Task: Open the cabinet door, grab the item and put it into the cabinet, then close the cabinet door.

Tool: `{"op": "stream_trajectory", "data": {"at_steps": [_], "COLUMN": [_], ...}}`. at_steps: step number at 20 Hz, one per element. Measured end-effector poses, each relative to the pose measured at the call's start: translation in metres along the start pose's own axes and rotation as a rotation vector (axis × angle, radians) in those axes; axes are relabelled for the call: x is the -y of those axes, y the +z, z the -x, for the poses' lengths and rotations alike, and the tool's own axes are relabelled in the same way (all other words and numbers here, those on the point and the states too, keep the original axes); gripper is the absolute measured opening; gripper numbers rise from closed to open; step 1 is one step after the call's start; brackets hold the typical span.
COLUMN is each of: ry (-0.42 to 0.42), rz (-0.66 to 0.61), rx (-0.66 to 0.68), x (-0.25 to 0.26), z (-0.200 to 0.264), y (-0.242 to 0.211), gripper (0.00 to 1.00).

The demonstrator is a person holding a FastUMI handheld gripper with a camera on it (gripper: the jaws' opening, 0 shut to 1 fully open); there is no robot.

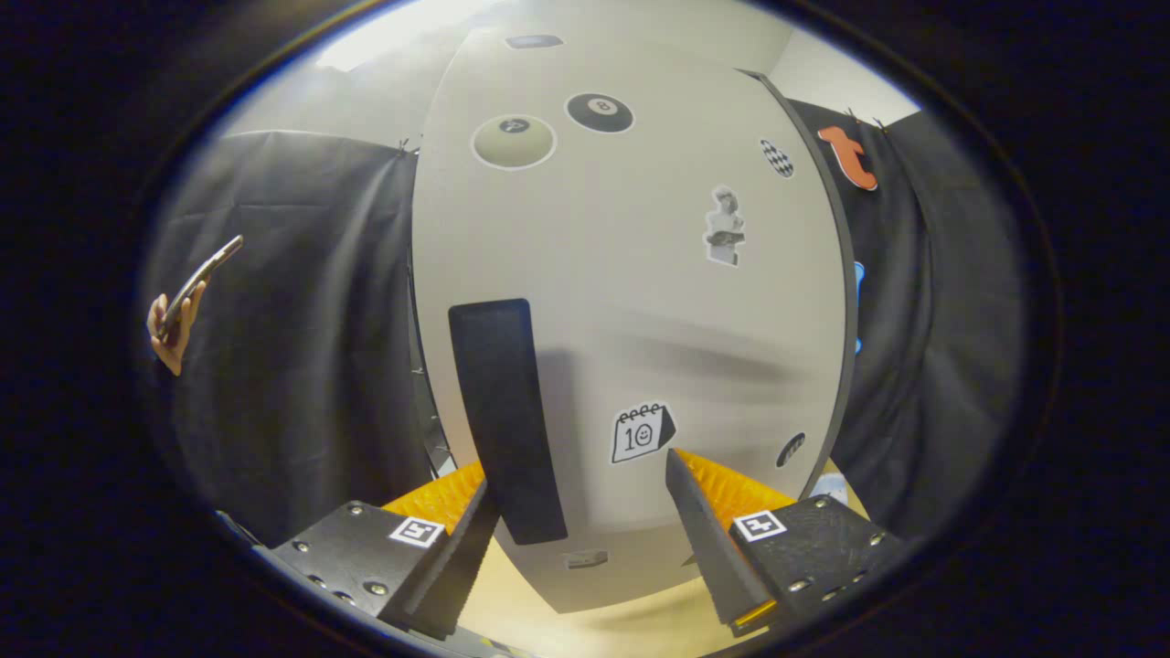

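My gripper fingers are spread apart, grasping nothing, close to the white cabinet door. Its dark handle runs upright, lower end just between my fingers.

Gripper view, close, facing the cabinet door head-on

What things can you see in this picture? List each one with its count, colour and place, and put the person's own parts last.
Cabinet door: one, pale grey, shut, just ahead of the fingers.
Handle: one, black, upright on the door, ahead of the fingers and nearer one of them.
Stickers: several, mostly black and white, scattered over the door.
Surface: one, light wood, under the cabinet.
Phone: one, dark, held up beside the cabinet.
Hand: one, holding the phone.
Gripper: one, fingers open, gripping nothing.
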State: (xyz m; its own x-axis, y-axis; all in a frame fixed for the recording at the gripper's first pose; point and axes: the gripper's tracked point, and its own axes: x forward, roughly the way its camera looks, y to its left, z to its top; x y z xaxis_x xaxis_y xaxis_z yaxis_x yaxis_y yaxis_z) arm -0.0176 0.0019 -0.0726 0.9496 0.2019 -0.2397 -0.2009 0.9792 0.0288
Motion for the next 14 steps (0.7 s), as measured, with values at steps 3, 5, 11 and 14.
{"op": "stream_trajectory", "data": {"at_steps": [3,5,11,14], "ry": [-0.001,0.0,0.007,0.013], "rz": [0.021,0.021,0.023,0.021], "rx": [0.011,0.014,0.01,0.004], "x": [-0.003,-0.004,-0.01,-0.01], "z": [-0.003,-0.012,-0.023,-0.032], "y": [0.002,0.004,0.005,0.004], "gripper": [0.99,0.99,0.99,0.99]}}
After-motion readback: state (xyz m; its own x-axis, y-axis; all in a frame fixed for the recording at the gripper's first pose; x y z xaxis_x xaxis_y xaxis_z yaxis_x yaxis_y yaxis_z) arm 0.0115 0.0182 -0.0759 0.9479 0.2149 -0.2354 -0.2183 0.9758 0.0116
